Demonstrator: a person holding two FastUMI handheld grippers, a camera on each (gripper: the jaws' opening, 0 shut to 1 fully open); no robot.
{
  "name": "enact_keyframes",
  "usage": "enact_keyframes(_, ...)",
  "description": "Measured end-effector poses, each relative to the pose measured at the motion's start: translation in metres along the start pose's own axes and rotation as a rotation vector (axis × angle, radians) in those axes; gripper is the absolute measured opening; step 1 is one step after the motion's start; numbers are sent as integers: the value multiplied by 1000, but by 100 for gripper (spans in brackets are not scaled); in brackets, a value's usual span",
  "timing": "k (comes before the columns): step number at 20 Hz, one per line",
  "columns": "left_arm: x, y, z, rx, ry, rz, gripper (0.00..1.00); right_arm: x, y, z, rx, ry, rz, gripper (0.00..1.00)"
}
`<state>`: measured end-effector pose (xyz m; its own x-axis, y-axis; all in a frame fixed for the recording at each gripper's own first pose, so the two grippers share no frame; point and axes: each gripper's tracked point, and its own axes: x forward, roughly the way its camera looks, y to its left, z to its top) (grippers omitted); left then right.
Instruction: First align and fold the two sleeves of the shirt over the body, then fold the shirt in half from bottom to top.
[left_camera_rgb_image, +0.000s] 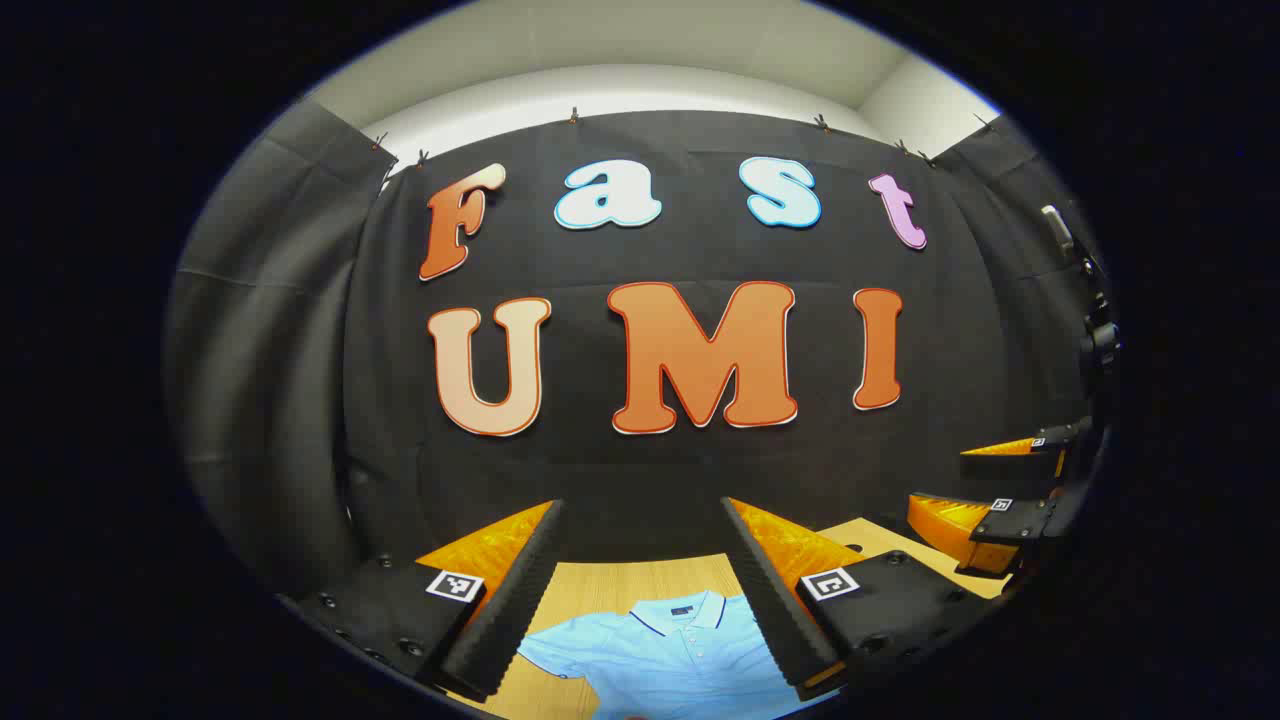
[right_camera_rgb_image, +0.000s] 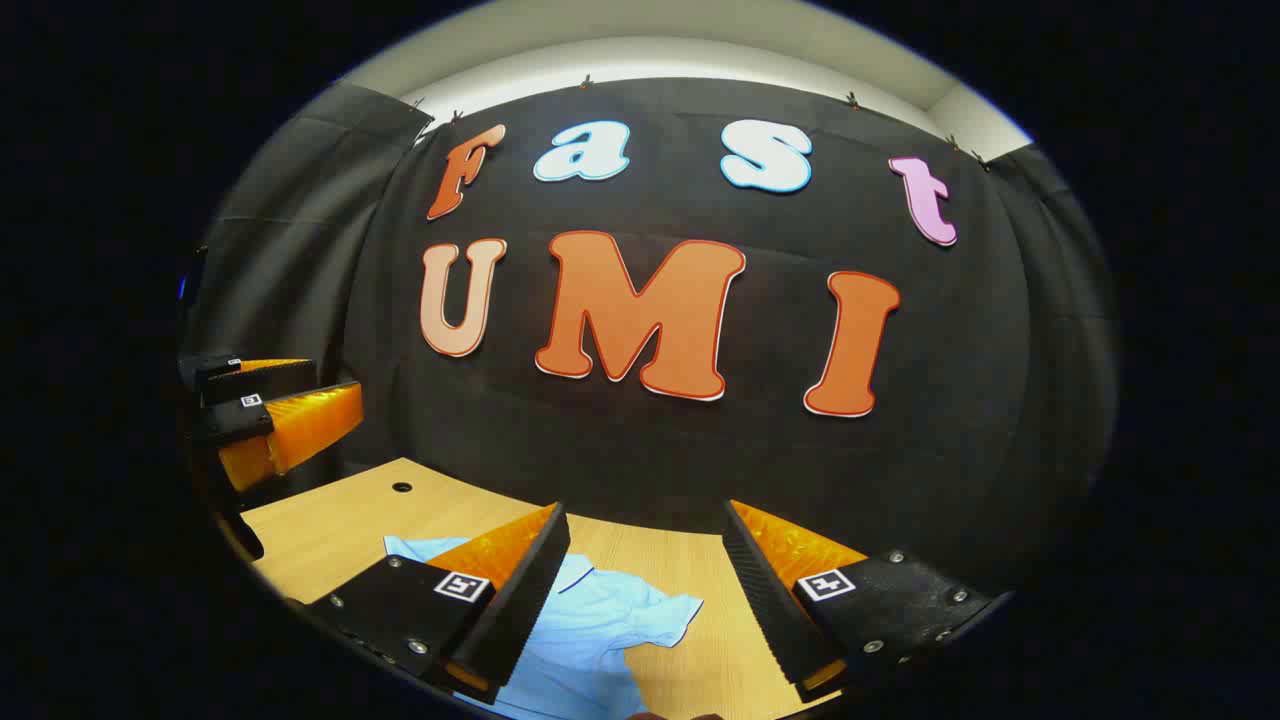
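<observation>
both grippers up high, left gripper (left_camera_rgb_image: 640, 590) and right gripper (right_camera_rgb_image: 640, 590) spread wide, holding nothing. the shirt (left_camera_rgb_image: 665, 650) lies flat on the table (right_camera_rgb_image: 340, 530) below, sleeves unfolded. looks like the sleeve step first: drop down, pinch a sleeve (right_camera_rgb_image: 665, 612).

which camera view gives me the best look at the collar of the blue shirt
The left gripper view: the shirt lies between the open left hand-held gripper fingers, its collar facing the camera. The right gripper view shows the shirt partly behind a finger, one sleeve visible.
</observation>
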<state>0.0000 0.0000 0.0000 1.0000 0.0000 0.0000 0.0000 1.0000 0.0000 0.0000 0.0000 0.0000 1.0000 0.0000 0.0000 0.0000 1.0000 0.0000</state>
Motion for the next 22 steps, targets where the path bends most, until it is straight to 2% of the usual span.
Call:
enact_keyframes(4,3,-11,2,-7,-9,4,100,11,-10,-5,11,11,18,96)
enact_keyframes(12,10,-17,0,16,0,91,100,28,-20,-20,13,46,100,96)
enact_keyframes(15,7,-19,3,22,-3,125,100,39,-23,-34,28,92,116,96)
enact_keyframes(17,6,-21,5,28,-6,126,100,48,-27,-45,44,138,115,96)
enact_keyframes(19,10,-23,3,34,-11,121,99,60,-34,-62,45,191,81,96)
enact_keyframes(22,24,-28,-13,44,25,76,100,78,-39,-88,46,285,49,96)
